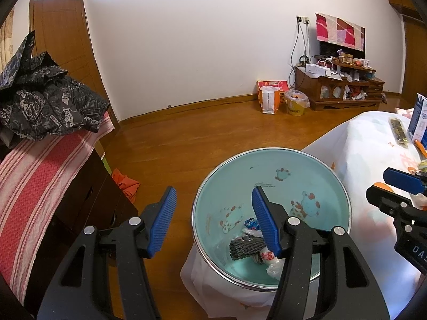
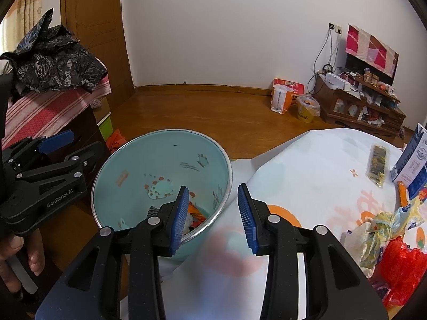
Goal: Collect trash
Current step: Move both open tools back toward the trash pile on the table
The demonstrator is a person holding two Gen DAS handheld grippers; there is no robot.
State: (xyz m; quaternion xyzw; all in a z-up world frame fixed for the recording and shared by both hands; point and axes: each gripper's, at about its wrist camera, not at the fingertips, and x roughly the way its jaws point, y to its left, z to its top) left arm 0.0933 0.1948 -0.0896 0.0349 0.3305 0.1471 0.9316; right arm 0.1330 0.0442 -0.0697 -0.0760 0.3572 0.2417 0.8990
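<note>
A teal trash bin (image 1: 272, 150) with cartoon prints stands by the table's edge, with several wrappers (image 1: 248, 248) at its bottom. My left gripper (image 1: 213, 221) hangs open above the bin's left side, nothing between its blue pads. My right gripper (image 2: 213, 218) is open and empty over the bin (image 2: 160, 160) rim and the table edge. On the tablecloth (image 2: 307, 160) to its right lie a yellowish crumpled wrapper (image 2: 387, 221), a red plastic bag (image 2: 400, 272), a dark flat packet (image 2: 377, 164), an orange stick (image 2: 401, 196) and a blue-white carton (image 2: 412, 165). A hand (image 2: 16, 253) holds the left gripper (image 2: 74, 146).
A dark dresser with a striped red cloth (image 1: 40, 176) and a black printed jacket (image 1: 45, 104) stands left of the bin. An orange cloth (image 1: 125, 184) lies on the wood floor. Far off are a paper bag (image 1: 268, 98), a yellow bucket (image 1: 296, 102) and a cluttered TV cabinet (image 1: 344, 88).
</note>
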